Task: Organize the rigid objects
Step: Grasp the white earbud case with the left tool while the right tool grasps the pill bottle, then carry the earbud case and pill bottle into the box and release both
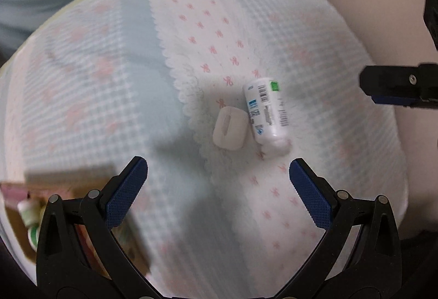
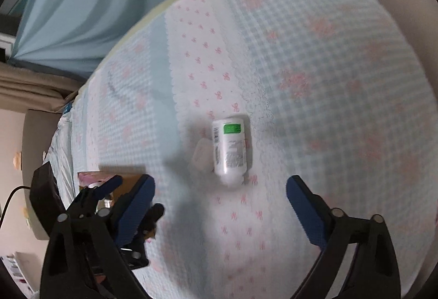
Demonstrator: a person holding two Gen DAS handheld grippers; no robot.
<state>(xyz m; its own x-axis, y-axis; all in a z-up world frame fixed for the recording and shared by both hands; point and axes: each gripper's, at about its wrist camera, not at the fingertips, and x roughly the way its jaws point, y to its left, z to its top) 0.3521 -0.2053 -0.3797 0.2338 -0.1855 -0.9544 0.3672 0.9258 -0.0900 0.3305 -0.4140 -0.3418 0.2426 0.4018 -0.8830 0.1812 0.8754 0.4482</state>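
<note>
A white bottle [image 1: 267, 110] with a barcode and green sticker lies on the checked bedspread [image 1: 95, 96]. A small white rounded case [image 1: 229, 127] lies touching its left side. My left gripper [image 1: 218, 176] is open and empty, just short of both. In the right wrist view the bottle [image 2: 230, 147] lies cap towards me, with the case [image 2: 202, 155] partly hidden behind it. My right gripper [image 2: 220, 192] is open and empty, just short of the bottle. Its tip [image 1: 394, 87] shows at the right edge of the left wrist view.
A cardboard box [image 1: 68, 203] with small bottles and pink items sits on the bed at lower left; it also shows in the right wrist view [image 2: 109, 184] behind the left gripper [image 2: 131, 203]. A blue curtain [image 2: 82, 11] hangs beyond the bed's far edge.
</note>
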